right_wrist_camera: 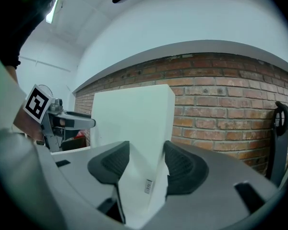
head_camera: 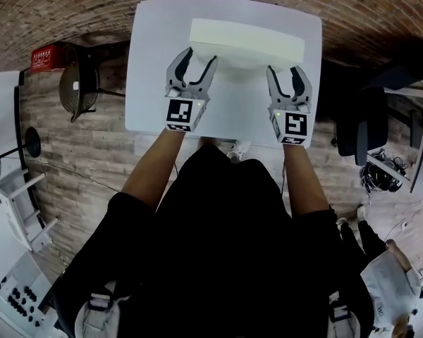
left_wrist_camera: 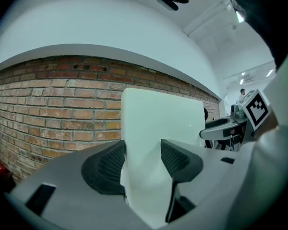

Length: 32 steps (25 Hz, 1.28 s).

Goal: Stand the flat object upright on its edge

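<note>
Apparently light, stiff and rather slick, the white slab (head_camera: 247,42) is upright over the table's (head_camera: 148,83) far side, best pinched near its ends, where the left gripper (head_camera: 197,58) and right gripper (head_camera: 287,73) clamp it.

No words or numbers legible: a black-and-white square marker (head_camera: 180,111) on the cube behind the left gripper (head_camera: 199,56), a like marker (head_camera: 296,124) behind the right gripper (head_camera: 287,71), and a small tag (right_wrist_camera: 148,187) on the white slab (right_wrist_camera: 134,123) between the right gripper's jaws, print too small to read.
</note>
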Tool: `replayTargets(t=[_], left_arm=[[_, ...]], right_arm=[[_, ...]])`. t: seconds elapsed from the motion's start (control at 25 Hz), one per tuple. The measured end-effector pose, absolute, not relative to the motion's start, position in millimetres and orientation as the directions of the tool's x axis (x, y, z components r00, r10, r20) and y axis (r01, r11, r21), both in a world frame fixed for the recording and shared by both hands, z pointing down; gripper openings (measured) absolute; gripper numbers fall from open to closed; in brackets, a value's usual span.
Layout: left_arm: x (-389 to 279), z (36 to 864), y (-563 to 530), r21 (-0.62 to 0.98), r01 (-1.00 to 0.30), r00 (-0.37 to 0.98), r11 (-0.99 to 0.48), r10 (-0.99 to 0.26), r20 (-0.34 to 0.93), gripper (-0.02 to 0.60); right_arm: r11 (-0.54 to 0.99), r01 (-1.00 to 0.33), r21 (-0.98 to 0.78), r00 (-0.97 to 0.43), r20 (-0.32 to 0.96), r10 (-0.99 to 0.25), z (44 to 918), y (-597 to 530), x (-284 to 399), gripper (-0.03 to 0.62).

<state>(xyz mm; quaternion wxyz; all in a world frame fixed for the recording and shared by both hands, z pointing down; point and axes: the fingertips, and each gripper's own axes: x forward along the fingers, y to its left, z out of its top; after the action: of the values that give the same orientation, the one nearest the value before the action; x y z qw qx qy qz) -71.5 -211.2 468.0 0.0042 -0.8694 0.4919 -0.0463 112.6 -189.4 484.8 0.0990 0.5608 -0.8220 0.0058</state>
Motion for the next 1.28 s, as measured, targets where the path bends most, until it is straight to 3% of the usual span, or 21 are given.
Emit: replayTargets(t=[1.28], left_arm=[[-75, 511, -173, -0.060, -0.856, 0.511, -0.513, -0.858, 0.049, 0.236]], right_arm=[[0.406, -0.906, 0.123, -0.381, 0.186, -0.906, 519, -155, 111, 0.221]])
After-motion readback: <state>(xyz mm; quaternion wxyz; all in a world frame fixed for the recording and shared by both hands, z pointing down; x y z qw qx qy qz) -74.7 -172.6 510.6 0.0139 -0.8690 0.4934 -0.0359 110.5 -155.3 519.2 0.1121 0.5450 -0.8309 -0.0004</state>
